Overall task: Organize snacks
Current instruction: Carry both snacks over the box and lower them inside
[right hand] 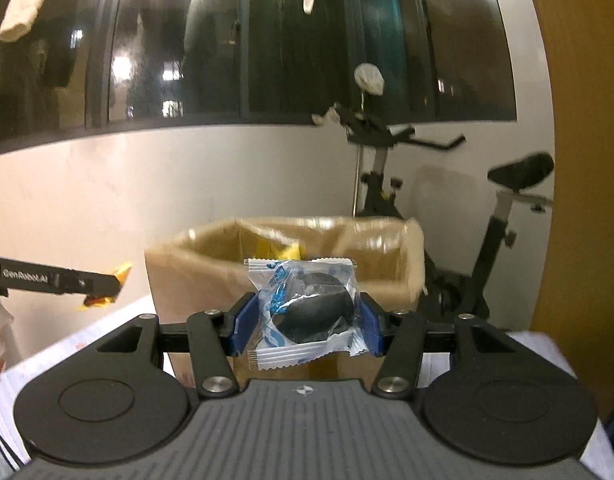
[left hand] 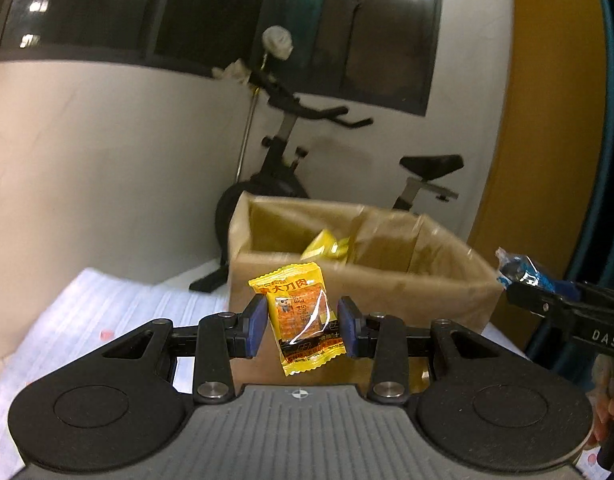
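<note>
My left gripper (left hand: pixel 303 326) is shut on a yellow and orange snack packet (left hand: pixel 301 318) and holds it in the air in front of an open cardboard box (left hand: pixel 387 284). My right gripper (right hand: pixel 305 322) is shut on a clear and blue packet with a dark round cookie (right hand: pixel 307 312), also held in front of the box (right hand: pixel 195 276). Yellow packets (left hand: pixel 327 246) lie inside the box. The right gripper with its blue packet (left hand: pixel 519 270) shows at the right of the left wrist view. The left gripper with the yellow packet (right hand: pixel 107 290) shows at the left of the right wrist view.
The box stands on a table with a white patterned cloth (left hand: pixel 87 320). A black exercise bike (left hand: pixel 291 148) stands behind the box against a white wall, under dark windows. A yellow-brown panel (right hand: pixel 579 200) rises at the right.
</note>
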Demonstrator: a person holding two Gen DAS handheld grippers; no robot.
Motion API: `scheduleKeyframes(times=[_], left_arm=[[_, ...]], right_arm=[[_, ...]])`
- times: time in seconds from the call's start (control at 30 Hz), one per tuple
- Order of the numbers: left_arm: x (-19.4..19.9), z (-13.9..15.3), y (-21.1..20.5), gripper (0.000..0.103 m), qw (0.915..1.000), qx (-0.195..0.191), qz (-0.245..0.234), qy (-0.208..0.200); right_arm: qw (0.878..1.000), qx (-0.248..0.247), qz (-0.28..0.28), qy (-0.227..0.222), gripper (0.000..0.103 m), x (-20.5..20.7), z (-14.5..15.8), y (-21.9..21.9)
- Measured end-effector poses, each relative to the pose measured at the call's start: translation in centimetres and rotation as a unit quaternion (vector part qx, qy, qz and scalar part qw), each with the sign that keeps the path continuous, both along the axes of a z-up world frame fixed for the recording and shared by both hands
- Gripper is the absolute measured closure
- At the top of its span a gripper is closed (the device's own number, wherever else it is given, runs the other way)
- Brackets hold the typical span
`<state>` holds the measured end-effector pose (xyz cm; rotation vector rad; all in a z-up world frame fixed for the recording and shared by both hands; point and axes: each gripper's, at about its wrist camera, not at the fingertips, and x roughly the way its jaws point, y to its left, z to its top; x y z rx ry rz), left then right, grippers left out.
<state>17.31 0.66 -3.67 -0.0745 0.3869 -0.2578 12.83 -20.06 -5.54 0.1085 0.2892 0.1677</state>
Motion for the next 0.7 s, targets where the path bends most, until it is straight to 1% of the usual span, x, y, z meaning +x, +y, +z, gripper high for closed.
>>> scheduleKeyframes(times=[0.2,0.3,0.4,0.53,0.7], left_arm=[[2.6,2.6,-1.5,0.063,0.9996,0.009,-0.014,-0.023],[4.0,3.1,-1.9,0.063,0.9994,0.012,-0.019,-0.025],[5.3,3.5,-2.4,0.063,0.9992,0.021,-0.022,-0.026],[6.9,3.7,-2.9,0.063,0.9988,0.033,-0.028,-0.022],[9.2,3.5,-2.6,0.063,0.9996,0.022,-0.019,-0.003]], right_arm=[[1.0,0.007,0.006,-0.014,0.047,2.7,2.5,-0.7],[1.0,0.005,0.01,-0.015,0.047,4.5,3.3,-0.8],[1.0,-0.007,0.014,-0.013,0.047,6.6,3.7,-0.7],[1.0,-0.017,0.019,-0.004,0.047,8.8,3.7,-0.6],[1.0,-0.006,0.002,0.019,0.047,11.3,2.7,-0.9]])
